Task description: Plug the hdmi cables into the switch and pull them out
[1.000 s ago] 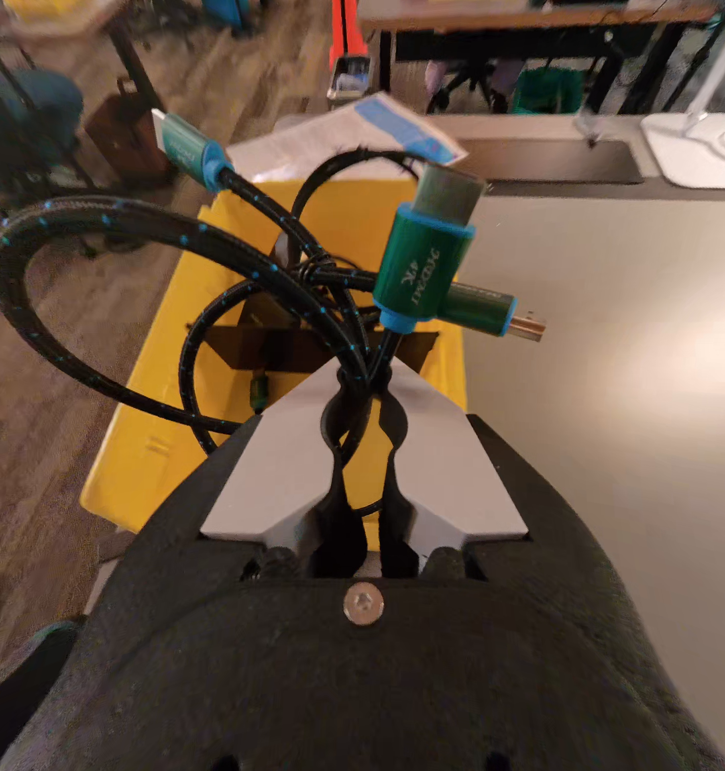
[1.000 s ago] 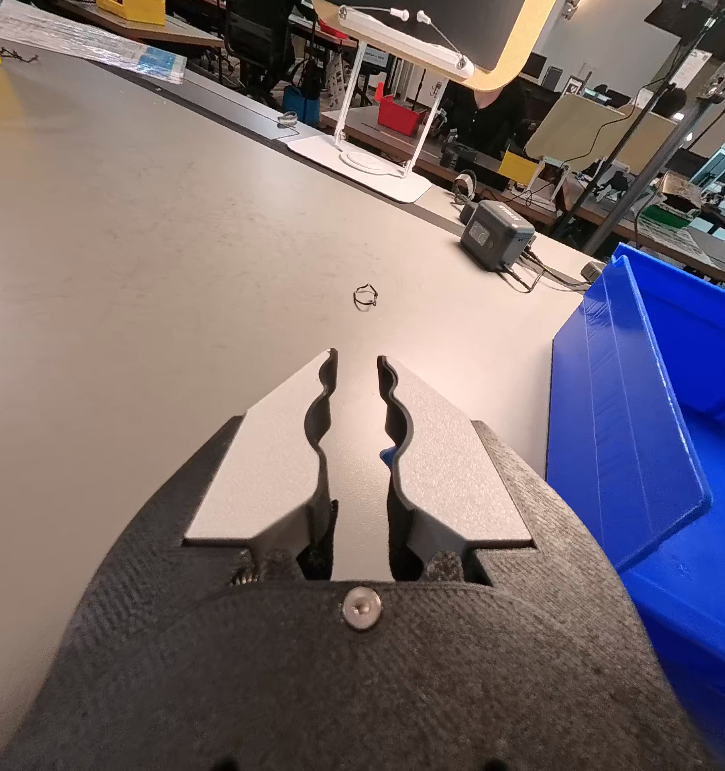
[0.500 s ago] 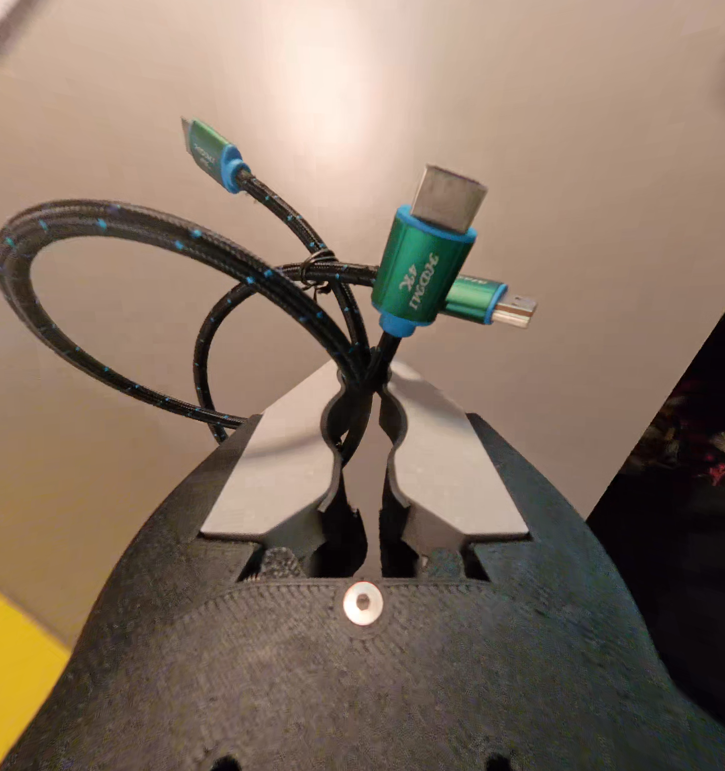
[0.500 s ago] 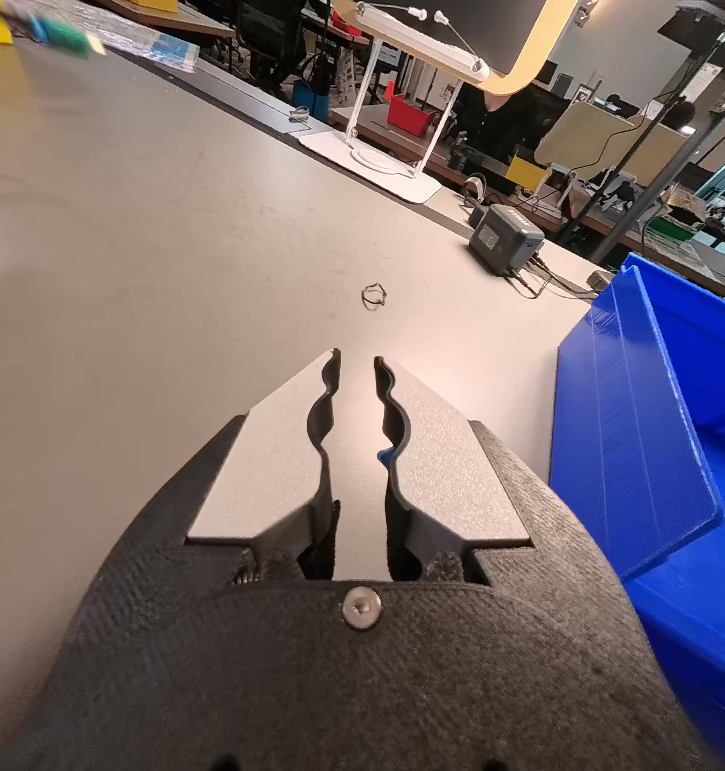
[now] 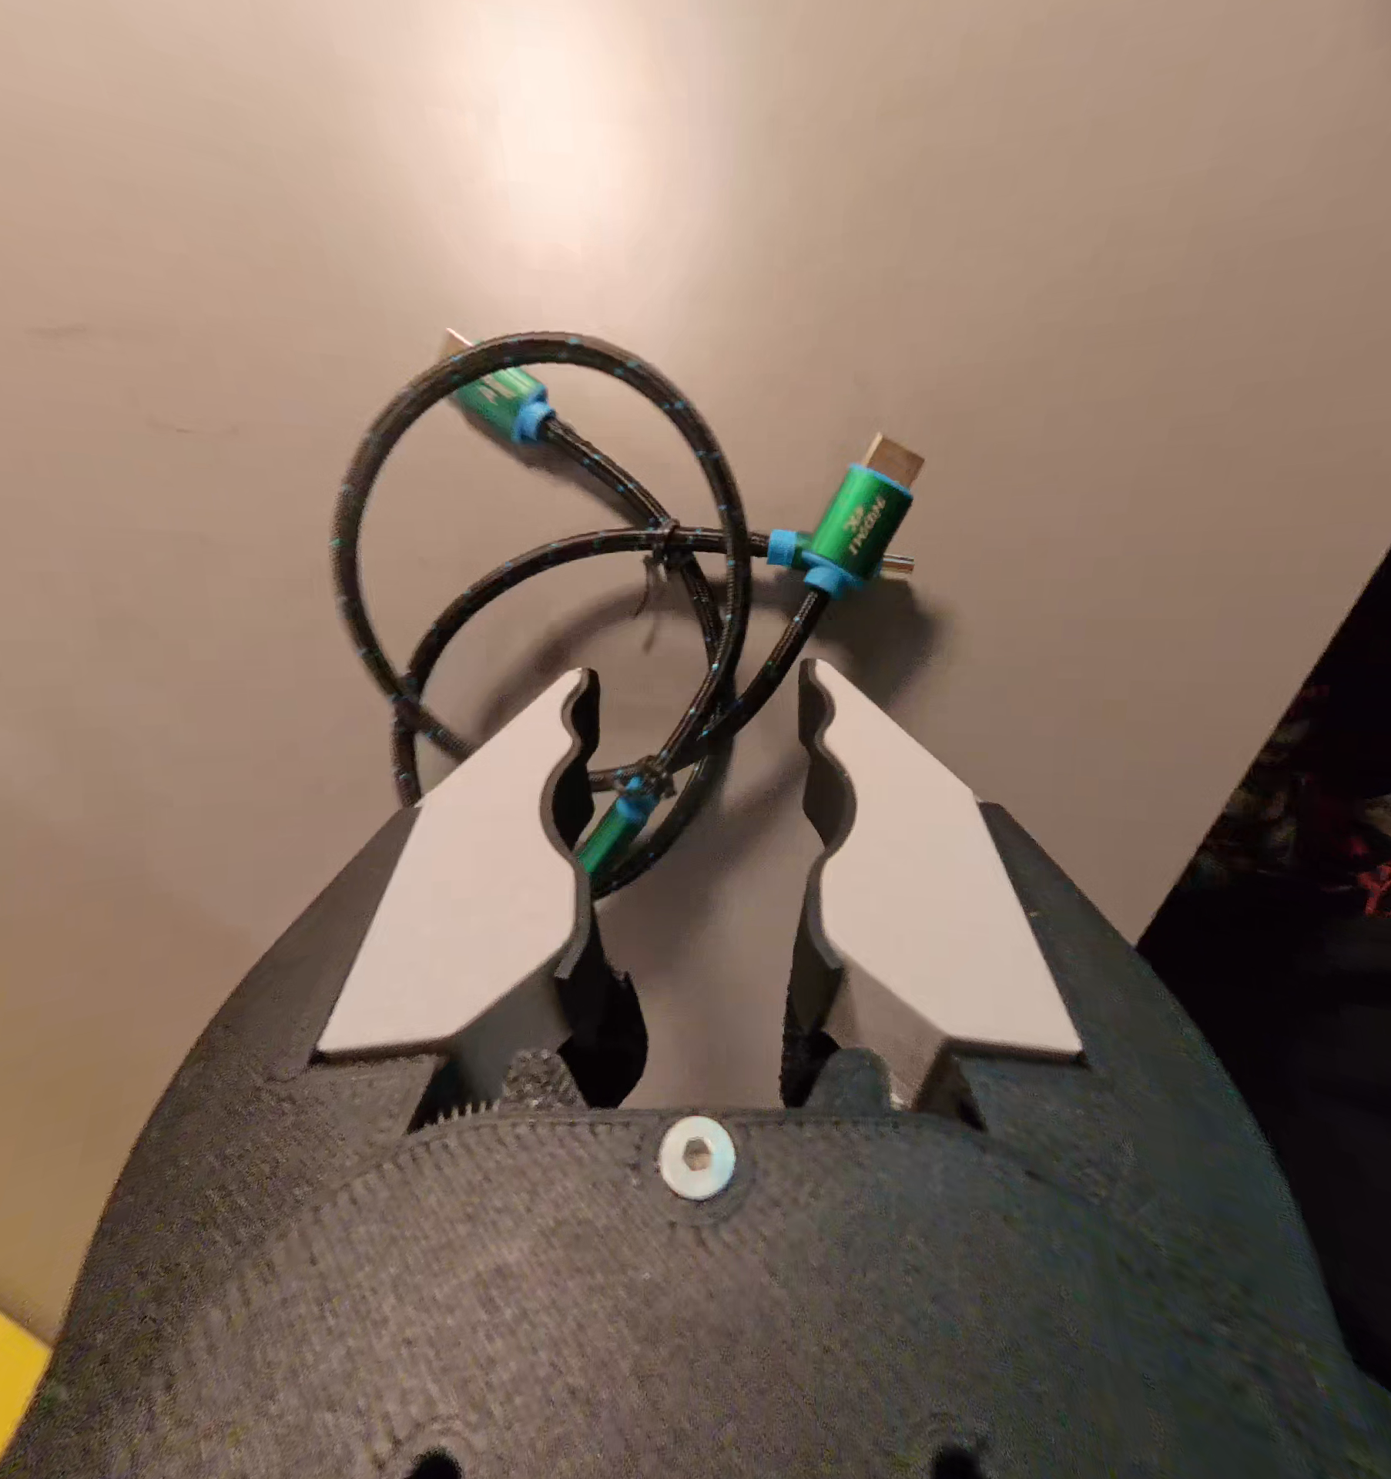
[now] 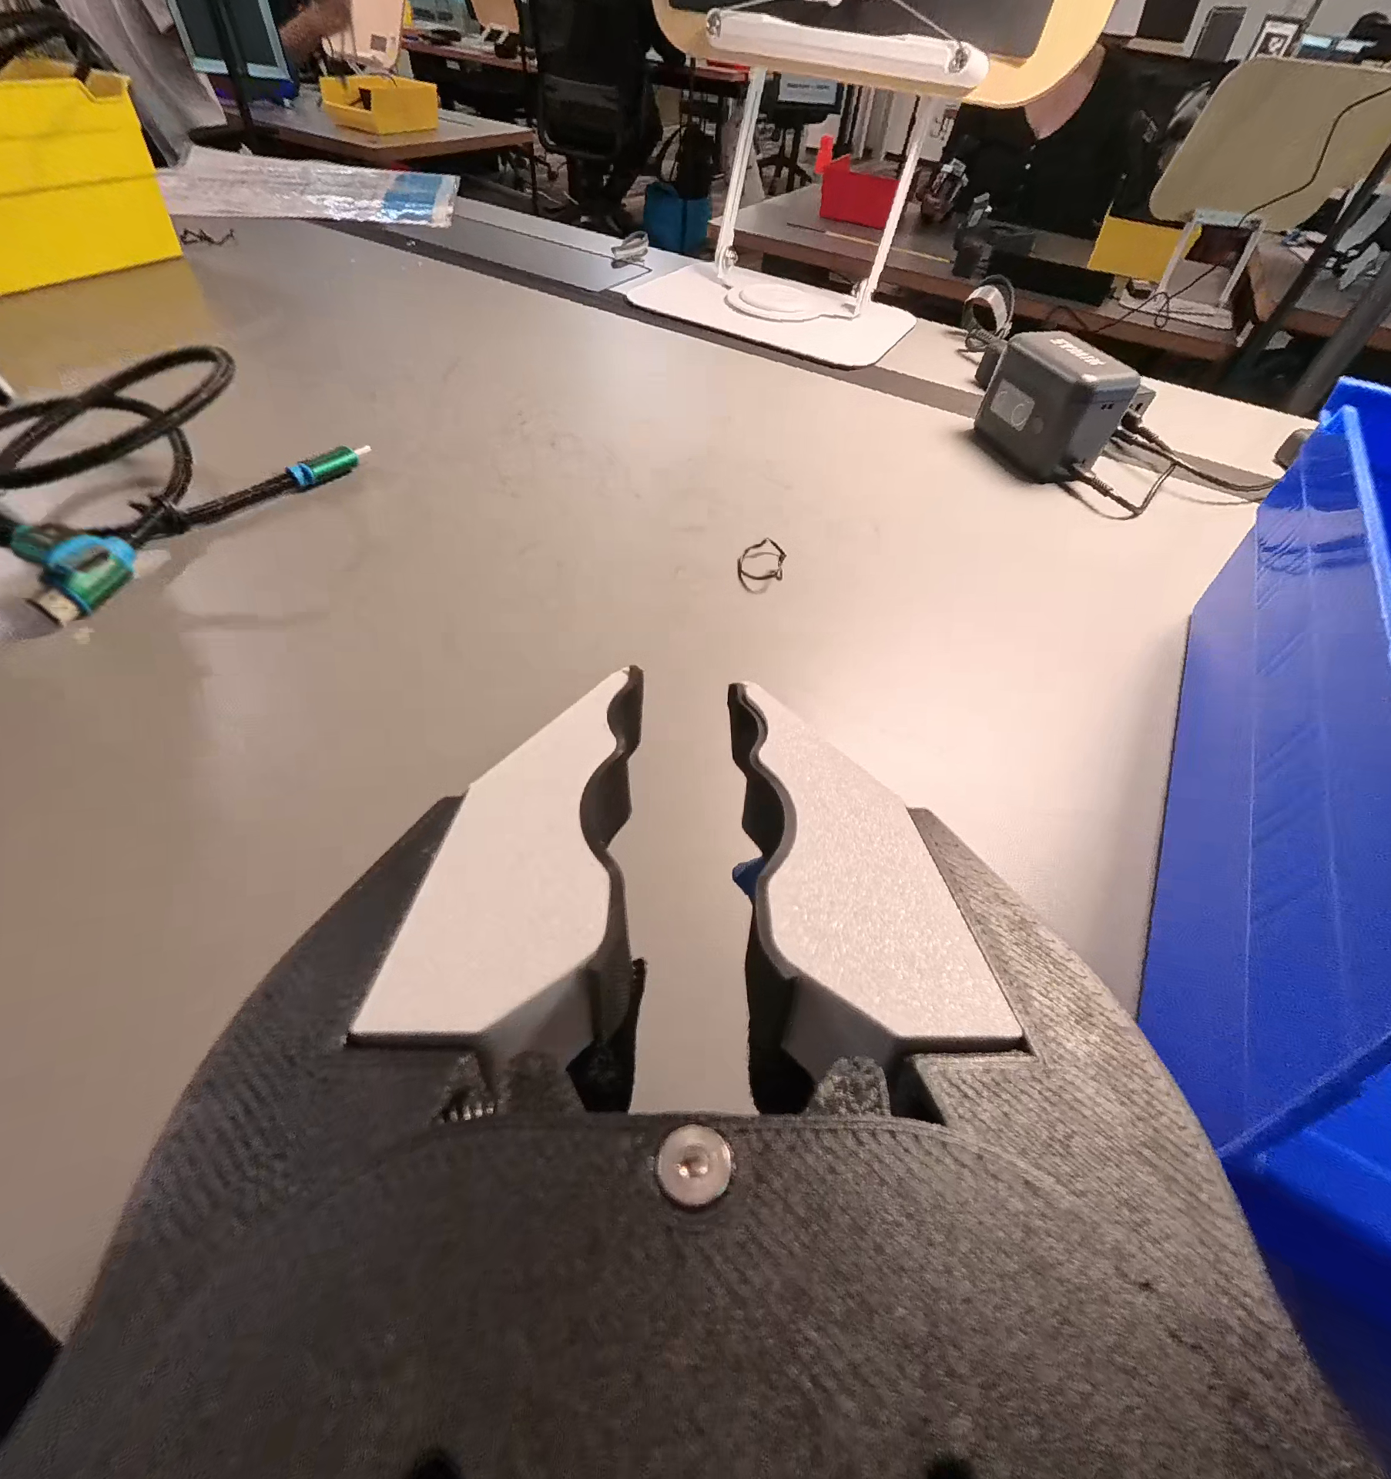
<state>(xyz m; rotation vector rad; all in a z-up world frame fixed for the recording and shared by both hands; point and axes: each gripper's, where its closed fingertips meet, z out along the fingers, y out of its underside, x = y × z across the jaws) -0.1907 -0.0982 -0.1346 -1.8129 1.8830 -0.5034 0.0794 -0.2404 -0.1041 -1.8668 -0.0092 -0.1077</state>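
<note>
While coiled together, two hdmi cables point(image 5: 548, 560) show four plugs.

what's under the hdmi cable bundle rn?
Bare grey table. The HDMI cable bundle lies loose on it below the open left tongs. No switch visible; the spot directly beneath the coils is hidden.
</note>
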